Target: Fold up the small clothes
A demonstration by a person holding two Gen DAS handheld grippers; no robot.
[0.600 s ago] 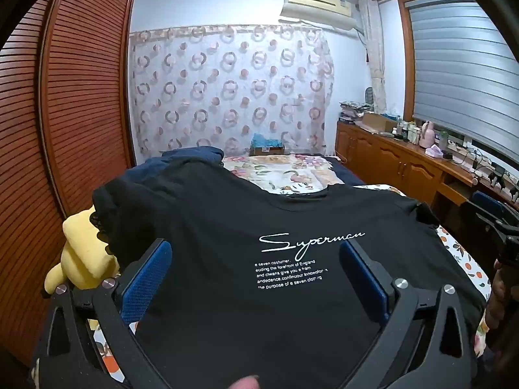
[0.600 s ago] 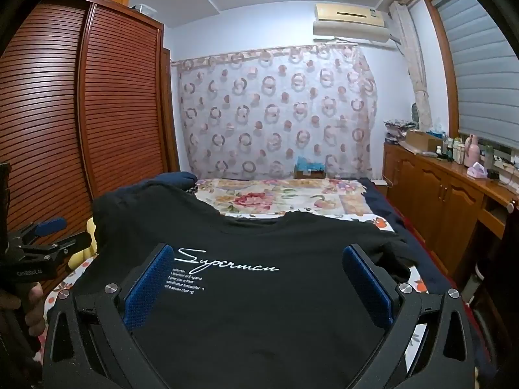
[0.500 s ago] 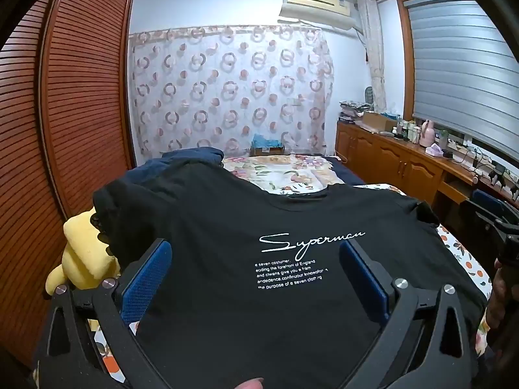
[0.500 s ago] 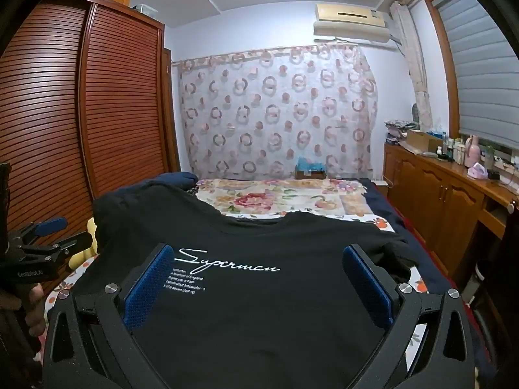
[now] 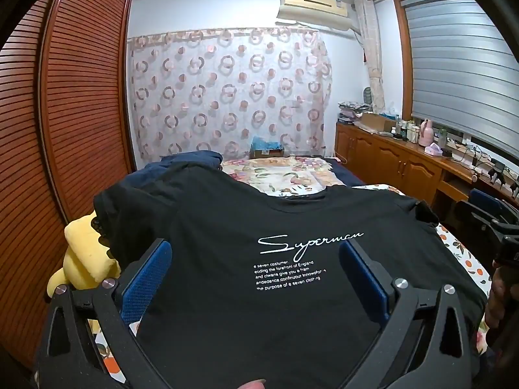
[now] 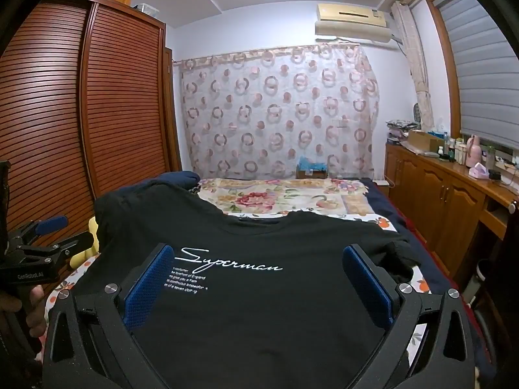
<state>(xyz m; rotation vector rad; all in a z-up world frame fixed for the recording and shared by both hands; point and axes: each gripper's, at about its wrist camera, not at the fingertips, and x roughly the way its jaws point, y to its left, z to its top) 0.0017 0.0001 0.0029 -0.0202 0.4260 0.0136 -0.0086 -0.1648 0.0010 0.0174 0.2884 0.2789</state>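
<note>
So there's a black cotton T-shirt with white "Superman" script lettering (image 5: 292, 278) spread out flat, print side up, on a bed with a floral-print cover (image 5: 285, 175), neckline pointing toward the far end of the room. Left gripper (image 5: 256, 278) hangs over the lower part of the shirt with its blue-padded fingers (image 5: 146, 278) spread wide apart, nothing pinched between them, the white text sitting right in the gap. Right gripper (image 6: 256, 285) is the same deal: fingers as far apart as they go, hovering above the shirt a bit further to the right, holding nothing. You can spot the left one again at the left edge of the right wrist view, with a hand (image 6: 22, 311) wrapped around its handle. The shirt's left sleeve drapes over toward a yellow plush toy (image 5: 84, 259) sitting by the bed edge next to the brown slatted wooden wardrobe doors (image 5: 74, 97). A dark navy folded garment (image 5: 191, 159) lies just past the shirt's far shoulder. At the very bottom of the left wrist view there's a pinkish blob that's probably a fingertip (image 5: 253, 384), hard to say at that edge. Back wall has a sheer curtain with pink ring pattern (image 5: 227, 94), and a wooden counter (image 5: 415, 152) with bottles runs along the right.
</note>
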